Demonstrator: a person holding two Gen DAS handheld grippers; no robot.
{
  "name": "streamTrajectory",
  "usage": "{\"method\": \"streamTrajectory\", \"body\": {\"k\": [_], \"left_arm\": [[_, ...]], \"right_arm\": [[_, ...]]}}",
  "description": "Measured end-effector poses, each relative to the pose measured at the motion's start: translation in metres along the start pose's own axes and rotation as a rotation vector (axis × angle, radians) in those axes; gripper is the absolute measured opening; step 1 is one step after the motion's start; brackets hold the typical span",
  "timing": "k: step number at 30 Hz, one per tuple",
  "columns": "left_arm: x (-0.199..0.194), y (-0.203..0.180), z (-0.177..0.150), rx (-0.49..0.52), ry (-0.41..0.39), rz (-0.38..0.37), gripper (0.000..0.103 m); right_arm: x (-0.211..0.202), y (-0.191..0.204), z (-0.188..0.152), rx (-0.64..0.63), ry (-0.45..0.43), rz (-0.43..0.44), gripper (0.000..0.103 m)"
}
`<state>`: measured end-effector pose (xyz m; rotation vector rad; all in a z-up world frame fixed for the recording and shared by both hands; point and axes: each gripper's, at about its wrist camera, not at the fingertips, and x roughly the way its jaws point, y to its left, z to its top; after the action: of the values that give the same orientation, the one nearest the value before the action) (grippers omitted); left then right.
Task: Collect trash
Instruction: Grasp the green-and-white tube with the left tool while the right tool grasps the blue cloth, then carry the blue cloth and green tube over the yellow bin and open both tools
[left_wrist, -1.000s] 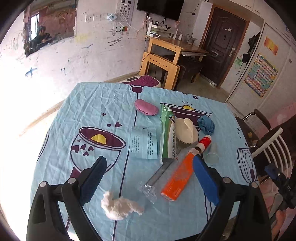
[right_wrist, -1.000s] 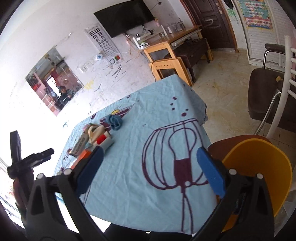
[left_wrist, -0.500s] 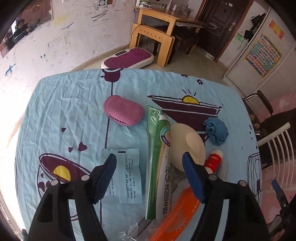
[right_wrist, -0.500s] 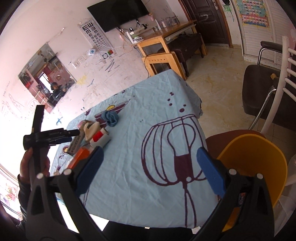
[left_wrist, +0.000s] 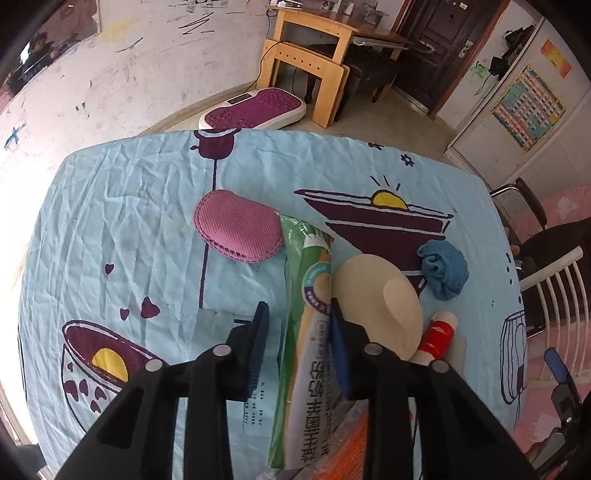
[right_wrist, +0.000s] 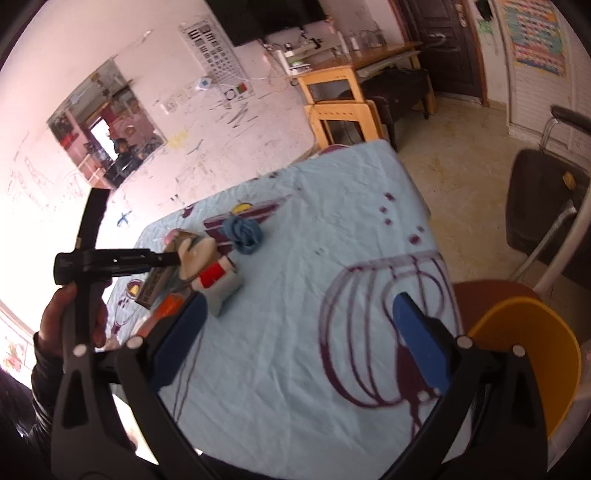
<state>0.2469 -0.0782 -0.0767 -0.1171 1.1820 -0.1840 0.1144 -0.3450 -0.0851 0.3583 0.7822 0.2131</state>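
left gripper closes around the green wrapper

the left gripper has just been closing, its blue pads now either side of the green snack wrapper lying on the tablecloth. the right gripper hangs wide open, empty, well right of it.

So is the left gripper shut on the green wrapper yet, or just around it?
Shut on it, it seems: the left gripper has just been closing, and both pads sit against the green wrapper, which lies on the table.
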Motion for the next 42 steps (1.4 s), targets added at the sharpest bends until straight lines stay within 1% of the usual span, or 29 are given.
{"method": "streamTrajectory", "body": {"k": [2, 5, 9, 11, 14, 16, 19, 22, 25, 26, 27, 30, 31, 32, 33, 36, 42], "left_arm": [[-0.001, 0.001, 0.000, -0.008, -0.012, -0.002, 0.017], [-0.012, 0.010, -0.002, -0.037, -0.044, -0.024, 0.016], [-0.039, 0.022, -0.005, -0.064, -0.107, -0.074, 0.016], [-0.056, 0.025, -0.006, -0.066, -0.144, -0.093, 0.016], [-0.077, 0.030, -0.012, -0.067, -0.190, -0.130, 0.016], [-0.090, 0.033, -0.017, -0.063, -0.221, -0.144, 0.016], [-0.106, 0.037, -0.024, -0.061, -0.260, -0.171, 0.016], [-0.119, 0.040, -0.030, -0.054, -0.286, -0.205, 0.016], [-0.124, 0.042, -0.035, -0.048, -0.297, -0.227, 0.016], [-0.125, 0.042, -0.035, -0.046, -0.298, -0.231, 0.016], [-0.126, 0.042, -0.037, -0.046, -0.301, -0.235, 0.016], [-0.129, 0.045, -0.043, -0.048, -0.305, -0.244, 0.016], [-0.130, 0.046, -0.044, -0.050, -0.307, -0.246, 0.016], [-0.130, 0.047, -0.045, -0.051, -0.307, -0.246, 0.016], [-0.131, 0.048, -0.046, -0.051, -0.308, -0.247, 0.016], [-0.133, 0.050, -0.048, -0.054, -0.310, -0.247, 0.016], [-0.137, 0.048, -0.052, -0.053, -0.314, -0.247, 0.016]], "right_arm": [[0.012, 0.012, 0.012, -0.036, 0.004, 0.016, 0.097], [0.036, 0.029, 0.030, -0.087, 0.018, 0.040, 0.097], [0.077, 0.047, 0.046, -0.131, 0.078, 0.029, 0.097], [0.094, 0.058, 0.051, -0.172, 0.089, 0.015, 0.097], [0.115, 0.073, 0.057, -0.229, 0.108, -0.020, 0.097], [0.126, 0.082, 0.059, -0.286, 0.107, -0.073, 0.097], [0.137, 0.089, 0.057, -0.350, 0.117, -0.129, 0.097], [0.146, 0.093, 0.055, -0.394, 0.136, -0.161, 0.097], [0.155, 0.095, 0.054, -0.417, 0.152, -0.198, 0.096], [0.158, 0.095, 0.053, -0.420, 0.155, -0.205, 0.092], [0.160, 0.095, 0.053, -0.424, 0.156, -0.210, 0.079], [0.165, 0.092, 0.054, -0.408, 0.157, -0.226, 0.049], [0.166, 0.090, 0.054, -0.395, 0.165, -0.218, 0.043], [0.166, 0.088, 0.053, -0.384, 0.172, -0.208, 0.034], [0.167, 0.087, 0.052, -0.381, 0.173, -0.209, 0.031], [0.163, 0.083, 0.052, -0.356, 0.164, -0.196, 0.027], [0.143, 0.085, 0.058, -0.339, 0.107, -0.165, 0.026]]}}
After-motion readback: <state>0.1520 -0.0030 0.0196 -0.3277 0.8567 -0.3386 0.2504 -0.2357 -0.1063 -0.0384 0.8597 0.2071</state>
